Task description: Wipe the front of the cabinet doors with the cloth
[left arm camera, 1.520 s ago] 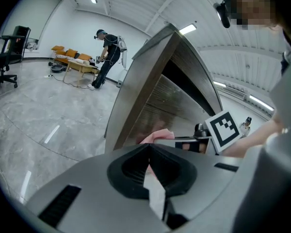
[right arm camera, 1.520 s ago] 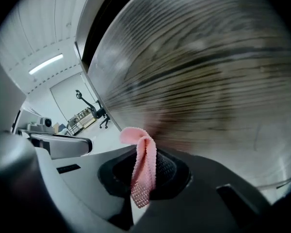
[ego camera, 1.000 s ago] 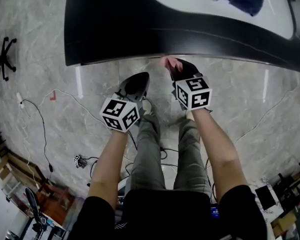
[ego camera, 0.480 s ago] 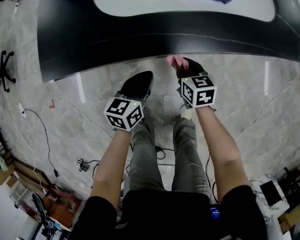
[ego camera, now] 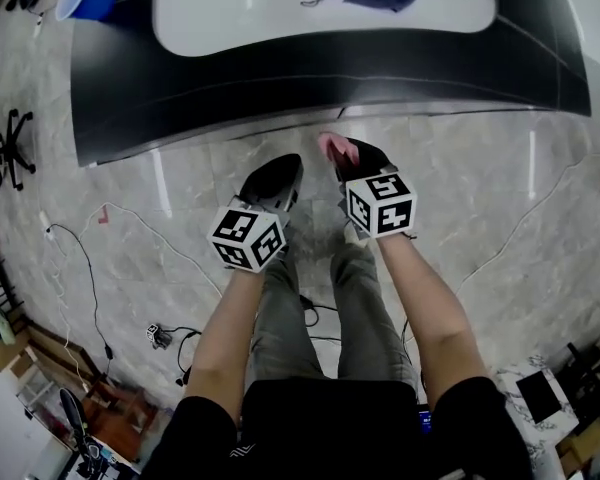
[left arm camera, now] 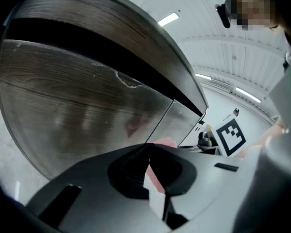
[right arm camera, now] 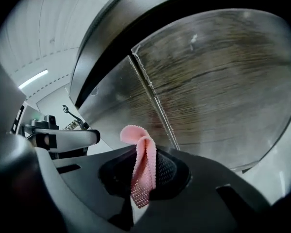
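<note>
The left gripper (left arm camera: pixel 148 149) hangs just in front of the cabinet (ego camera: pixel 310 78), left of the seam (right arm camera: pixel 153 98) between the two doors. Its jaws are pressed together and grip nothing. The pink seen past them looks to be the cloth in the other gripper and its reflection in the door.

To the right, close to the seam, the right gripper (ego camera: pixel 358 158) is clamped on the pink cloth (right arm camera: pixel 143 166). The cloth stands up from the jaws right before the door fronts. I cannot tell whether it touches them.

My reading is that the wipe is at its very start, with the cloth brought up to the doors. The next move calls for pressing the cloth against the right-hand door (right arm camera: pixel 223 81) and sweeping it across. Little cloth shows past the jaws, so the angle will matter.

The cloth is a narrow folded strip with a knobbly weave, its top curled over to the left. The doors are dark, glossy wood-grain, and a pale streak (left arm camera: pixel 123 79) shows on the panel left of the seam.
</note>
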### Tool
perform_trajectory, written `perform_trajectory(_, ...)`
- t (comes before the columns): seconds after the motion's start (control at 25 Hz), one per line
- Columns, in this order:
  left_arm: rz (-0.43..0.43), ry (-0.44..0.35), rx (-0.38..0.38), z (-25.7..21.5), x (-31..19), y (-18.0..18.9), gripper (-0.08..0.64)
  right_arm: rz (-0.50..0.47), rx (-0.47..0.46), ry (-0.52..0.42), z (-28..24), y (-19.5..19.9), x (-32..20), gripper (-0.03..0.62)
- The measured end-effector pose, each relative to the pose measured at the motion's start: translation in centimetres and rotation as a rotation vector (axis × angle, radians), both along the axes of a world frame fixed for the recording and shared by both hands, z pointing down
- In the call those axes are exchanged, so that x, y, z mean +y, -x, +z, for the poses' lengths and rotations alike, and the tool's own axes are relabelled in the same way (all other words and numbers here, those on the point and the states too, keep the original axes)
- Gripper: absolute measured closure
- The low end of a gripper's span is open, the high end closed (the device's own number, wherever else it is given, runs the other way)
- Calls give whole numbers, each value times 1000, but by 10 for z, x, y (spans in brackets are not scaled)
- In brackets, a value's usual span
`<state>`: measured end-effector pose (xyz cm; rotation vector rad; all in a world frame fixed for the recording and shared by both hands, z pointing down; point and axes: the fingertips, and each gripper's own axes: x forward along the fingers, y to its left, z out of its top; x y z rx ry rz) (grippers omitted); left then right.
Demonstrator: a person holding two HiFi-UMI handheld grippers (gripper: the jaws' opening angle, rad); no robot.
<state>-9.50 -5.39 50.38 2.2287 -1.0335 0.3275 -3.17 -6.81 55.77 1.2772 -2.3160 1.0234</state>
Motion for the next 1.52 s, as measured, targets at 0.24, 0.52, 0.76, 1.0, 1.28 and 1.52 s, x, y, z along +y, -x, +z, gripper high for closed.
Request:
perform_trajectory(0.24,-35,-18,16,-24,25,-22,552,-35,-4,-33,-29,-16,23,549)
perform_trajectory(0.52,-11,-46,56,-42,33,-23,552,-6,0,-76,-58,-20,28,549)
perform_trajectory(0.76,-7,-66,63,-56,33,-3,552,25,3,-90,-71,-10,27,549)
perform_trajectory(1.0,3,-92,31,-72,39,25,552,15,39,-102,-88,6,33,549)
perform_trajectory(1.28,-50,-104,63,-88,36,40,552,18,20,-144,-115,15,23,549)
perform_trajectory(1.52,-100,-97,39,-75,37,40,552,2,-34,-169,-111,15,11,549)
